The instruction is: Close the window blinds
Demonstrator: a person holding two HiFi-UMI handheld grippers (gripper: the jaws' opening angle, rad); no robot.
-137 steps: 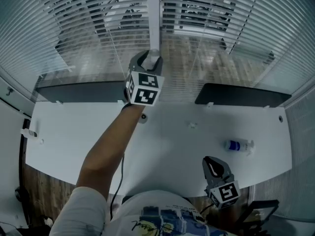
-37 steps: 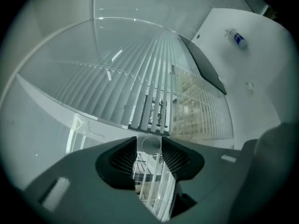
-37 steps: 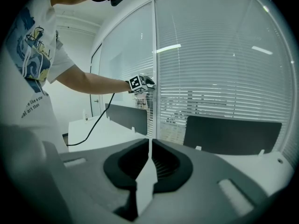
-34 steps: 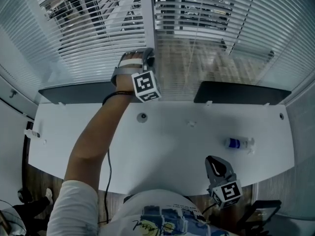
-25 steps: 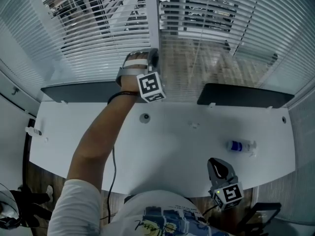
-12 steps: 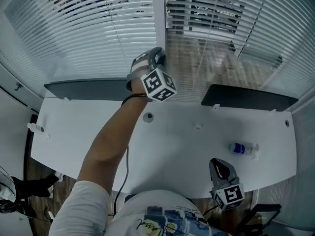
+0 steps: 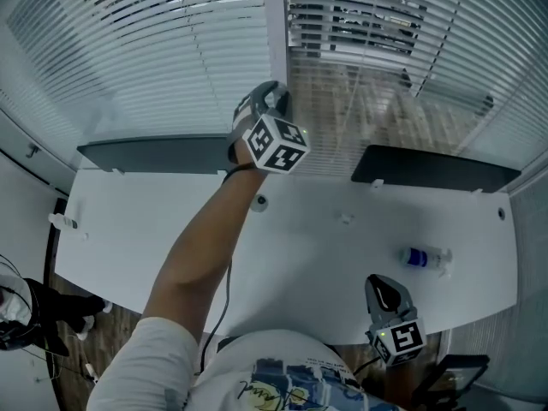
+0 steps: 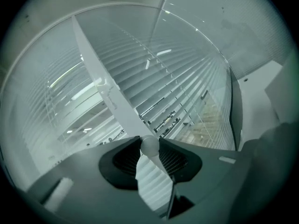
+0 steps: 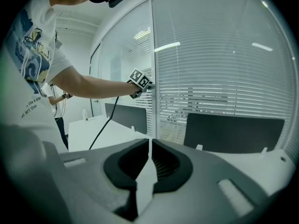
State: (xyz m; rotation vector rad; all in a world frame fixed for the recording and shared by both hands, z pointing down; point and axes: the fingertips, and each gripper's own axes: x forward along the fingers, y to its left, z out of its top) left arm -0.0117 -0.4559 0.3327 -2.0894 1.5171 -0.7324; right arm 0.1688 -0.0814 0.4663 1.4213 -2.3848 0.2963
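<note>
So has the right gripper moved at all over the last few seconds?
No. The right gripper still sits at the desk's near edge, in the same spot below and left of the bottle.

a small bottle [image 7: 421, 257] lies on the white desk [image 7: 128, 238] before two dark panels [image 7: 154, 155].

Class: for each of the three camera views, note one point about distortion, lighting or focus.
Head view: the wide lens bows the blinds and the edge of the desk into arcs. Left gripper view: dark corners ring a circular image, bright streaks glare among the slats, and the tilt wand close to the lens looks soft. Right gripper view: brighter, even light; straight window lines curve outward.
</note>
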